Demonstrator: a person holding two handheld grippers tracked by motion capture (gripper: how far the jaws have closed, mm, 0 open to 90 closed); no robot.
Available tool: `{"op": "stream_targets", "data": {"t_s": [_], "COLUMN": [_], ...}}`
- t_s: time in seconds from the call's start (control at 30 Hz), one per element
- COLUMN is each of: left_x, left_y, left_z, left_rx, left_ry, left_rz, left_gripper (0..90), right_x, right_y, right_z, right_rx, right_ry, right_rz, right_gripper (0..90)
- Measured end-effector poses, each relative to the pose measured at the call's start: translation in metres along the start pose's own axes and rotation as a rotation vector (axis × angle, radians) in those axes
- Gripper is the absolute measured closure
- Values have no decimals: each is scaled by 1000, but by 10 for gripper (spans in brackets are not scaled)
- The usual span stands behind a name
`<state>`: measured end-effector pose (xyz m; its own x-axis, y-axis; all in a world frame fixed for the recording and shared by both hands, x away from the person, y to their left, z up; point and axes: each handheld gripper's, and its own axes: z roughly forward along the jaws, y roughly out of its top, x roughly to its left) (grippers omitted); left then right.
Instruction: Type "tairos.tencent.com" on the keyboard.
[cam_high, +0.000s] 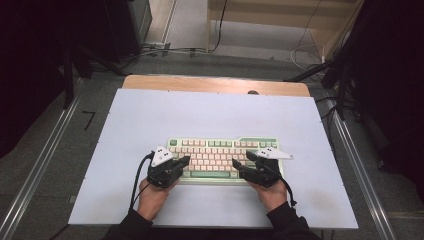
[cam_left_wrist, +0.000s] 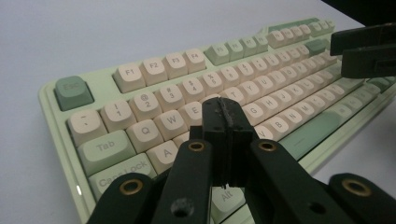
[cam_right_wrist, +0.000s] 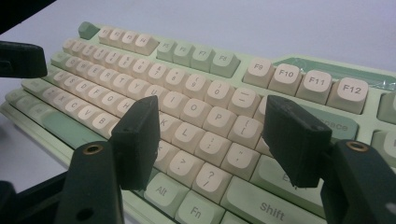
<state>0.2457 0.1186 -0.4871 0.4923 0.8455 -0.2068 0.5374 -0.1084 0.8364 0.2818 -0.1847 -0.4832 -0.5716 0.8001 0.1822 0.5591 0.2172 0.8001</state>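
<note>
Keyboard (cam_high: 223, 158), pale green with cream and green keys, lies a little below the middle of the high view on a white table cover (cam_high: 150, 115), its long side running left to right. Two forearms in dark sleeves come in from the bottom edge, each hand holding a black gripper over one end of the keyboard.

At the lower left of the keyboard, the left gripper (cam_high: 186, 160) points right and slightly up in the frame, its tip over the left-hand keys. In the left gripper view its jaws are pressed flat together with nothing between them, and the clenched tip (cam_left_wrist: 226, 116) hovers over the letter keys near E and R; whether it touches a key cannot be told.

At the lower right of the keyboard, the right gripper (cam_high: 241, 159) points left and up. In the right gripper view its jaws stand well apart, released, with nothing held, and the gap (cam_right_wrist: 212, 133) frames the keys around L and P. Each gripper's tip also shows at the edge of the other's view
</note>
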Motion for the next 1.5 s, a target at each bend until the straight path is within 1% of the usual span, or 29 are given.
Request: {"op": "stream_targets", "data": {"t_s": [0.17,0.5,0.67,0.87,0.93,1.0,1.23,1.37,1.43,1.5], "left_x": [-2,-10,-13,-16,-16,-17,-16,-15,-13,-11], "left_y": [0,3,4,5,4,4,3,1,1,2], "left_z": [4,17,23,25,26,27,27,28,27,26], "left_rx": [18,59,84,106,117,119,127,125,115,91], "left_ry": [-17,-63,-68,-44,-41,-40,-36,-44,-53,-64], "left_rz": [4,35,40,63,61,63,61,61,44,25], "left_gripper": [900,900,900,900,900,900,900,900,900,900], "right_x": [-1,-6,-11,-14,-14,-15,-14,-13,-13,-13], "right_y": [-1,-5,-7,-10,-10,-10,-10,-9,-9,-9], "right_z": [-1,-9,-13,-18,-19,-19,-19,-17,-17,-17], "right_rx": [1,-4,-7,-10,-12,-14,-12,-10,-9,-11], "right_ry": [-7,-34,-57,-70,-73,-75,-76,-73,-74,-74], "right_rz": [2,18,34,44,45,49,43,41,39,40], "right_gripper": [350,330,306,304,304,304,304,305,306,308]}}
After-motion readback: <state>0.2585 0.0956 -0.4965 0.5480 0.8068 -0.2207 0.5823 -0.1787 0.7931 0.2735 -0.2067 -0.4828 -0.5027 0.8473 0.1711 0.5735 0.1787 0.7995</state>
